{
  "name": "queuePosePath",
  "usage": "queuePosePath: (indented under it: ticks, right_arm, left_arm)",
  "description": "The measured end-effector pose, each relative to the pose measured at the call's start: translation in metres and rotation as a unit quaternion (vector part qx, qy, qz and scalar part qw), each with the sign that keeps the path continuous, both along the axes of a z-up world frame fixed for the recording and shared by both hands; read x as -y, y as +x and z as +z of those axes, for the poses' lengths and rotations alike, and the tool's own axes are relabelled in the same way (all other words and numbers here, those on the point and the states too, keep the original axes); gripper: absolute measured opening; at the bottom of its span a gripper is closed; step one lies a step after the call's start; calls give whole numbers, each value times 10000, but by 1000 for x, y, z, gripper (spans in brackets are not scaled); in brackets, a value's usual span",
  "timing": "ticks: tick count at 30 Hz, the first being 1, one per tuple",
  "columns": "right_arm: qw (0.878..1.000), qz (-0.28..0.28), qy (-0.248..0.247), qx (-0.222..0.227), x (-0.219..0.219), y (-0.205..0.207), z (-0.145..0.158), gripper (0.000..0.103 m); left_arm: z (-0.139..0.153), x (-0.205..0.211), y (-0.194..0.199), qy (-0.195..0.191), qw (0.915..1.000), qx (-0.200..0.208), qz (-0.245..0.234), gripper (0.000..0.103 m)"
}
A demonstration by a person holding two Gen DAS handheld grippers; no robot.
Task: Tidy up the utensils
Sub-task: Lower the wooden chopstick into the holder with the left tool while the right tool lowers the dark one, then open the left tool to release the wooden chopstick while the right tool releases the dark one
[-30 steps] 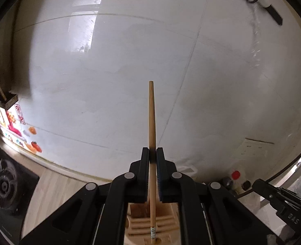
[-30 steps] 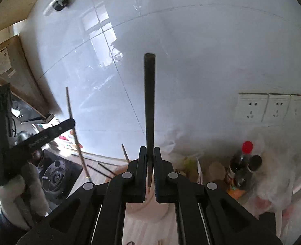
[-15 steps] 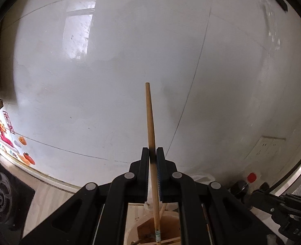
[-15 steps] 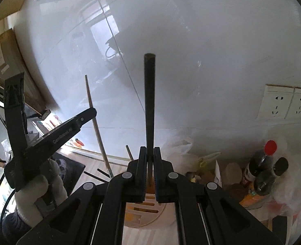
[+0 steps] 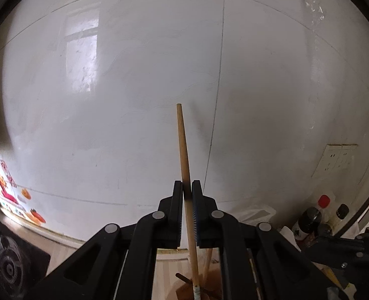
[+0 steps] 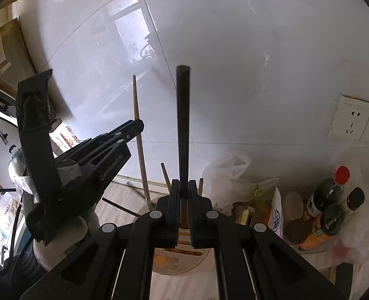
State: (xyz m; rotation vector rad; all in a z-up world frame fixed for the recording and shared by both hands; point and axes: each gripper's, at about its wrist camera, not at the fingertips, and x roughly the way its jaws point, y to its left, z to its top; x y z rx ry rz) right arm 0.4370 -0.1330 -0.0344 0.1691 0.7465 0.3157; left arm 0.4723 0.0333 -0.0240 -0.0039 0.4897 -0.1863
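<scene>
In the left wrist view my left gripper (image 5: 187, 187) is shut on a light wooden chopstick (image 5: 183, 145) that stands nearly upright, its lower end dipping into the brownish utensil holder (image 5: 212, 282) below. In the right wrist view my right gripper (image 6: 183, 187) is shut on a dark chopstick (image 6: 183, 115), also upright, above the beige slotted holder (image 6: 159, 270). The left gripper (image 6: 137, 125) shows there at the left, held by a gloved hand (image 6: 59, 230), with its wooden chopstick (image 6: 140, 145) reaching down to the holder's rim. Two more stick ends (image 6: 165, 175) poke up from the holder.
A white tiled wall stands close behind. Sauce bottles (image 6: 329, 195), a plastic bag (image 6: 224, 175) and packets crowd the counter to the right, under wall sockets (image 6: 354, 120). Dark chopsticks (image 6: 117, 203) lie on the wooden counter at the left. A stove burner (image 5: 7, 267) sits far left.
Both grippers have sunk toward the holder with their chopsticks. The left gripper has come closer to the right one, and its wooden chopstick's lower end has reached the holder.
</scene>
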Motion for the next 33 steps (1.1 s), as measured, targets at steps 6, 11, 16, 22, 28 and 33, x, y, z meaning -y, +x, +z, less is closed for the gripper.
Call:
queuePosePath:
  ticks: [6, 11, 16, 22, 28, 33]
  right_arm:
    - [10000, -57, 18, -27, 3, 3, -5, 6]
    - [10000, -60, 22, -68, 4, 4, -9, 6]
    - [10000, -70, 45, -49, 6, 7, -9, 6]
    - [9999, -85, 48, -52, 6, 7, -12, 6]
    - [9999, -35, 66, -128, 6, 9, -14, 6]
    - [9992, 138, -34, -368, 0, 17, -17, 6]
  left_arm:
    - [-16, -3, 12, -89, 9997, -221, -58, 5]
    - [-18, -13, 9, -205, 9995, -222, 5, 5]
    - [-15, -17, 13, -159, 9999, -14, 43, 5]
    - [-23, -22, 12, -291, 9995, -138, 0, 5]
    - [-24, -37, 0, -624, 9968, -489, -73, 5]
    - [-19, -50, -9, -802, 9914, -1012, -190, 7]
